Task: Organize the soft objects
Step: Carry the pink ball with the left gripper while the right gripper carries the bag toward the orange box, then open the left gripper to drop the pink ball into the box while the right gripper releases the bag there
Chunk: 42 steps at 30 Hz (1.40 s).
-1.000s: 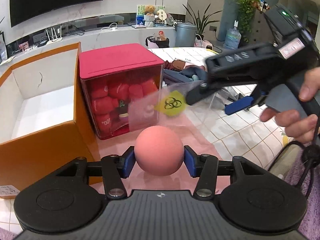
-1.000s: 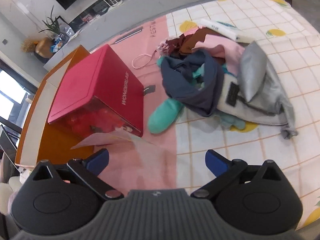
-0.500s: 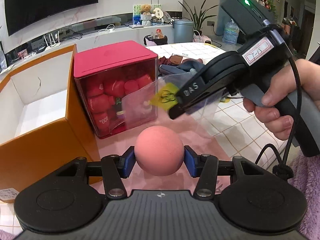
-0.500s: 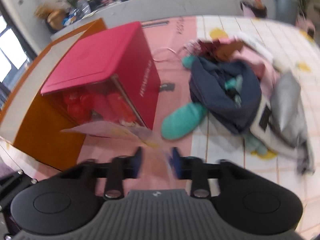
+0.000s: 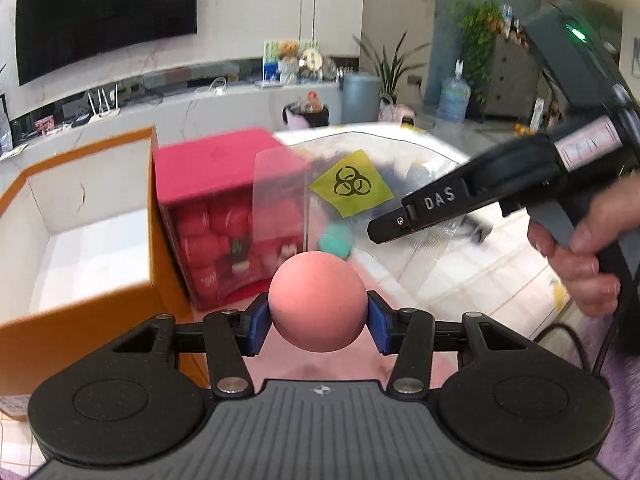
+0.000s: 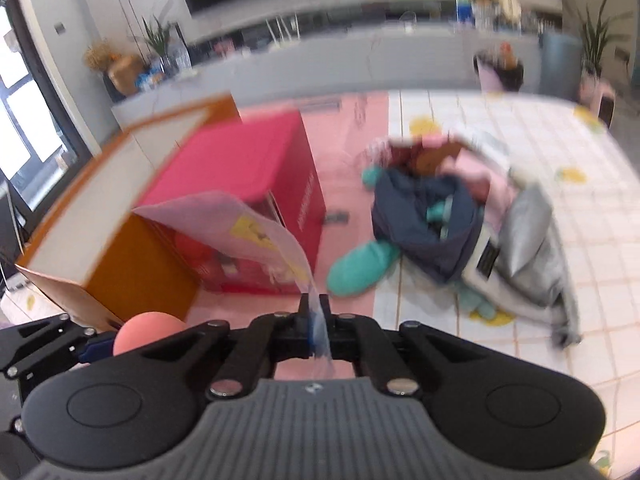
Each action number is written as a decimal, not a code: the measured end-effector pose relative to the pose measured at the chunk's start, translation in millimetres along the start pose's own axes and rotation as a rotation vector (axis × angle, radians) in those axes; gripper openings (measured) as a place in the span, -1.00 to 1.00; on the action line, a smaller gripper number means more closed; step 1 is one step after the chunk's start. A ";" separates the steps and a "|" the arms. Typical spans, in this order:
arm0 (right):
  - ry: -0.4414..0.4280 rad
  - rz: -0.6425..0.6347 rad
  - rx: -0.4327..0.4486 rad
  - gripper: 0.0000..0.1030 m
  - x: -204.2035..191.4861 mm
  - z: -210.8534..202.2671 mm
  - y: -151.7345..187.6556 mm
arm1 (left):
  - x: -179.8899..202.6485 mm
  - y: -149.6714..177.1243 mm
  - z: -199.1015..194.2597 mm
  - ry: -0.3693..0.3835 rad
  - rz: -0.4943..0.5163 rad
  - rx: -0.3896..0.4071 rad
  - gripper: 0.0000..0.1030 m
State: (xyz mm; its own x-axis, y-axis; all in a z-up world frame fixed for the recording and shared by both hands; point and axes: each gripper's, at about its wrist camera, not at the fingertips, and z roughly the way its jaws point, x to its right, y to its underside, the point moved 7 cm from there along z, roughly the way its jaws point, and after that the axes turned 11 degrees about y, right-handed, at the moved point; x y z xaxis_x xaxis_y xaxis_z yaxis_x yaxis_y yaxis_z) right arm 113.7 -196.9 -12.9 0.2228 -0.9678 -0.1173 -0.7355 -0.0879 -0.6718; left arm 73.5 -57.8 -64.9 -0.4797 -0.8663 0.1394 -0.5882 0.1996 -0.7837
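Beside the orange box (image 5: 100, 304) rim: left tool (image 5: 318, 322) clamping smooth pink ball (image 5: 318, 300), raised off the bench. Right tool (image 6: 318, 322) pinching clear plastic bag (image 5: 348, 196), yellow biohazard label, held airborne ahead.

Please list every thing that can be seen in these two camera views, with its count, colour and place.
soft foam ball: 1, pink, held by left gripper
clear plastic bag with yellow biohazard label: 1, transparent, held up by right gripper
lidded box of red soft pieces: 1, red, beside cardboard box
open cardboard box: 1, orange, white inside, left side
pile of clothes: 1, navy, pink, grey, on tiled cloth
plush slipper: 1, teal, beside pile
left gripper: black, blue fingers
right gripper: black, shut on bag
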 end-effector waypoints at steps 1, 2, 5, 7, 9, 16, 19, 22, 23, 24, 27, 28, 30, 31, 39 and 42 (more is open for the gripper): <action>0.005 -0.003 0.032 -1.00 -1.1 -8.2 -3.0 | -0.3 -3.7 -4.0 0.006 -0.006 0.016 0.10; 0.016 -0.016 0.058 -1.00 -3.1 -15.8 -5.6 | -0.9 -7.4 -7.6 0.009 -0.012 0.031 0.10; 0.027 -0.062 0.121 -1.00 -15.7 -34.0 -16.5 | -7.0 -19.8 -20.3 0.002 -0.038 0.078 0.10; 0.005 -0.059 0.134 -1.00 -25.8 -45.7 -26.1 | -12.0 -28.6 -31.5 0.000 -0.048 0.114 0.11; -0.010 -0.089 0.172 -1.00 -41.7 -59.5 -36.4 | -19.6 -37.0 -43.9 -0.017 -0.052 0.148 0.11; -0.105 -0.191 0.227 -1.00 -107.6 -82.6 -69.8 | -68.0 -60.2 -82.6 -0.138 -0.128 0.269 0.12; -0.138 -0.234 0.221 -1.00 -135.7 -79.2 -79.2 | -91.3 -65.1 -96.7 -0.212 -0.155 0.315 0.12; -0.168 -0.273 0.201 -1.00 -164.7 -69.0 -84.5 | -110.4 -63.4 -107.1 -0.293 -0.159 0.349 0.12; -0.174 -0.286 0.192 -1.00 -173.5 -64.0 -84.9 | -117.6 -63.0 -108.8 -0.315 -0.168 0.351 0.12; -0.185 -0.301 0.181 -1.00 -182.7 -58.4 -84.7 | -125.8 -62.0 -109.0 -0.327 -0.181 0.352 0.12; -0.202 -0.354 0.127 -1.00 -206.8 -34.1 -79.3 | -146.5 -58.3 -103.9 -0.332 -0.241 0.329 0.12; -0.206 -0.371 0.108 -1.00 -213.5 -25.0 -76.4 | -152.2 -56.3 -100.6 -0.326 -0.252 0.312 0.12; -0.215 -0.392 0.059 -1.00 -223.0 -3.5 -70.0 | -161.6 -48.6 -92.5 -0.320 -0.277 0.266 0.11; -0.218 -0.394 0.035 -1.00 -225.7 8.0 -66.5 | -166.9 -42.5 -87.3 -0.332 -0.304 0.243 0.11; -0.217 -0.416 -0.050 -1.00 -227.7 53.0 -41.6 | -192.2 -16.1 -71.4 -0.309 -0.406 0.090 0.12; -0.198 -0.489 -0.039 -1.00 -227.8 53.4 -27.3 | -194.2 -9.1 -63.4 -0.302 -0.414 0.039 0.11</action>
State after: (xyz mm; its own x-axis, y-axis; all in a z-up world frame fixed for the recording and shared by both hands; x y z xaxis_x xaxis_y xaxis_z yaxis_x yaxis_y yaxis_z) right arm 117.1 38.5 -6.9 0.6598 -0.7486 0.0648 -0.5378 -0.5307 -0.6551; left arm 130.8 137.6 -46.5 0.0013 -0.9638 0.2667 -0.6616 -0.2008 -0.7225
